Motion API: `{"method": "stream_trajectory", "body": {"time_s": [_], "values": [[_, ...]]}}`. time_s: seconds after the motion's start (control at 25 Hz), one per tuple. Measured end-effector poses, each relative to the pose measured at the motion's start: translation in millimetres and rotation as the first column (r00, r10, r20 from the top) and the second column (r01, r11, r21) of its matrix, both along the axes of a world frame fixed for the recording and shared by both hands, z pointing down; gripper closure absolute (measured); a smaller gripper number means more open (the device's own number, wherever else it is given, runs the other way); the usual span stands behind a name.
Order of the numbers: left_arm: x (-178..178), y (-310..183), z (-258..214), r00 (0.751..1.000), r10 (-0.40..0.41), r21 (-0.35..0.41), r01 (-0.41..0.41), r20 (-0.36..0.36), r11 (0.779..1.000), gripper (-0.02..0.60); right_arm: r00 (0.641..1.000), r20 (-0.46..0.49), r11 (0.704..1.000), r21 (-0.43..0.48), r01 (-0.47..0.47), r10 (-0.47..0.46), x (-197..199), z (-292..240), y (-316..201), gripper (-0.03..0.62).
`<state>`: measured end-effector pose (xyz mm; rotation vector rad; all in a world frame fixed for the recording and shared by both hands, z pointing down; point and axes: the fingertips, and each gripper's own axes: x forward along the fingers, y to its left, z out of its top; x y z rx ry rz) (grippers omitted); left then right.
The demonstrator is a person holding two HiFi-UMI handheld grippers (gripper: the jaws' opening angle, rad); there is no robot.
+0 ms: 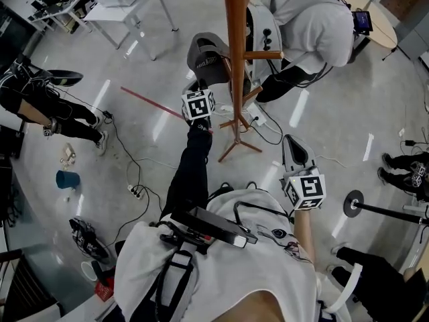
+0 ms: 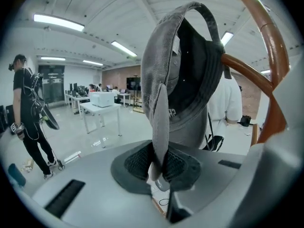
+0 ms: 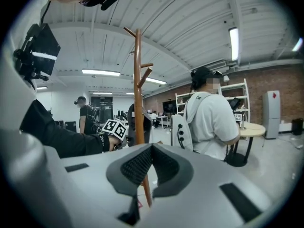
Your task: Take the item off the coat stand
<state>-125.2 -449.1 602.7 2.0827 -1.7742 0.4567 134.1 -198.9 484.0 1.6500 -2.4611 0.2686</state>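
Observation:
A grey cap (image 1: 206, 54) hangs on a peg (image 2: 247, 64) of the brown wooden coat stand (image 1: 236, 45). My left gripper (image 1: 201, 84) is stretched out to it and is shut on the cap's brim. In the left gripper view the brim runs down between the pads, where the left gripper (image 2: 160, 167) pinches it, while the cap's crown (image 2: 190, 75) is still hooked over the peg. My right gripper (image 1: 295, 151) is held back near my body, shut and empty. In its own view the right gripper (image 3: 151, 161) points at the stand's pole (image 3: 137, 89) from a distance.
A person in a white shirt (image 1: 312, 22) bends just behind the stand. Cables and a power strip (image 1: 137, 192) lie on the floor left of my arm. A white table (image 1: 127, 2) stands far left, a person in black (image 1: 40, 106) at the left edge, and a round black base (image 1: 353, 203) at right.

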Motion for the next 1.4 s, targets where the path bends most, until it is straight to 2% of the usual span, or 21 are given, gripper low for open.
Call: {"method": "stream_trajectory", "body": {"time_s": [0.32,0.68,1.08,1.24,1.4], "values": [[-36.7,14.0,-1.9,0.994,-0.112,-0.003,0.112,-0.015,0.994,0.557,1.000,0.004,1.000,0.005,0.021,-0.021,5.7,-4.4,-7.4,0.591],[-79.9,110.9,-13.4,0.983,-0.184,0.045,0.183,0.022,0.982,0.557,0.992,0.053,0.993,0.048,0.112,-0.114,-25.4,-14.4,-32.3,0.591],[-65.1,175.3,-87.4,0.983,-0.181,0.181,0.178,0.002,0.967,0.557,0.988,0.075,0.988,0.085,0.130,-0.137,-45.7,-34.4,-57.2,0.591],[-56.2,188.1,-103.7,0.984,-0.179,0.219,0.178,-0.018,0.959,0.556,0.988,0.084,0.987,0.102,0.122,-0.131,-48.8,-36.8,-57.0,0.591],[-45.4,205.8,-110.0,0.987,-0.160,0.249,0.156,-0.005,0.956,0.557,0.990,0.088,0.988,0.111,0.103,-0.113,-50.1,-33.8,-44.5,0.591]]}}
